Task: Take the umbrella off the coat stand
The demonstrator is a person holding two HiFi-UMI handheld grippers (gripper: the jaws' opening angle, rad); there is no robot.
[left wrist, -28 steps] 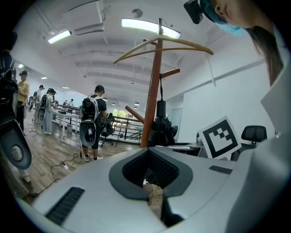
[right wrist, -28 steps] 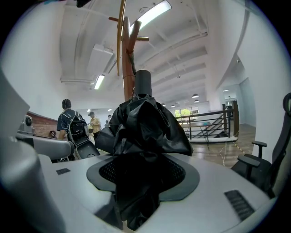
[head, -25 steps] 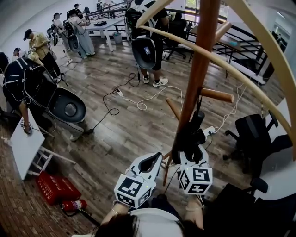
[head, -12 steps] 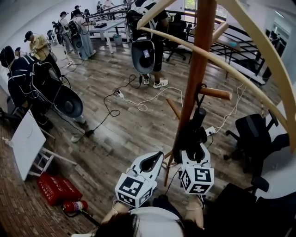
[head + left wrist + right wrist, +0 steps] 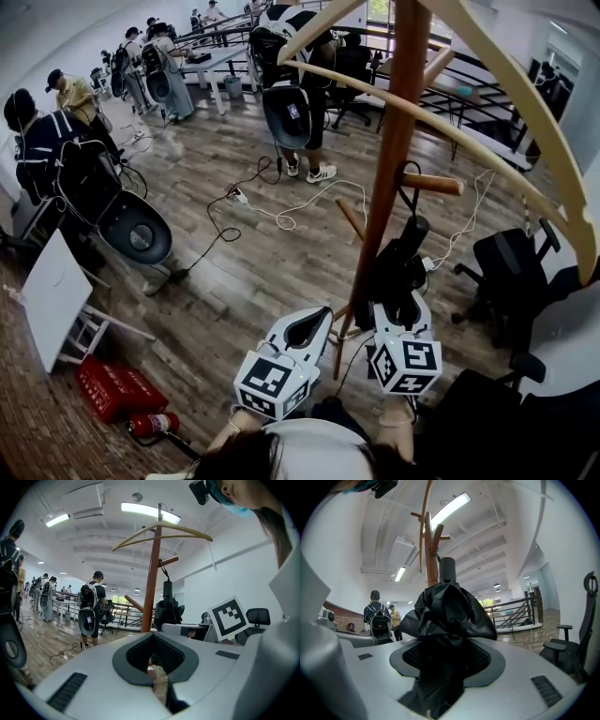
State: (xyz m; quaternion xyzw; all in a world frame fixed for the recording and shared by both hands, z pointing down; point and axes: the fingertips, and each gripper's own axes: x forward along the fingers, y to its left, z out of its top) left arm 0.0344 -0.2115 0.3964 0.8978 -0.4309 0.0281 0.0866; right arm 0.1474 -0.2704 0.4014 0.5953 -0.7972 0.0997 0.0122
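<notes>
Left gripper, jaws closed on nothing, hovers just beside the coat stand. The right gripper, jaws wide, clamps the folded black umbrella, which hangs against the stand's pole, its strap looped over a peg.

Overhead plus level views, shared coat stand
</notes>
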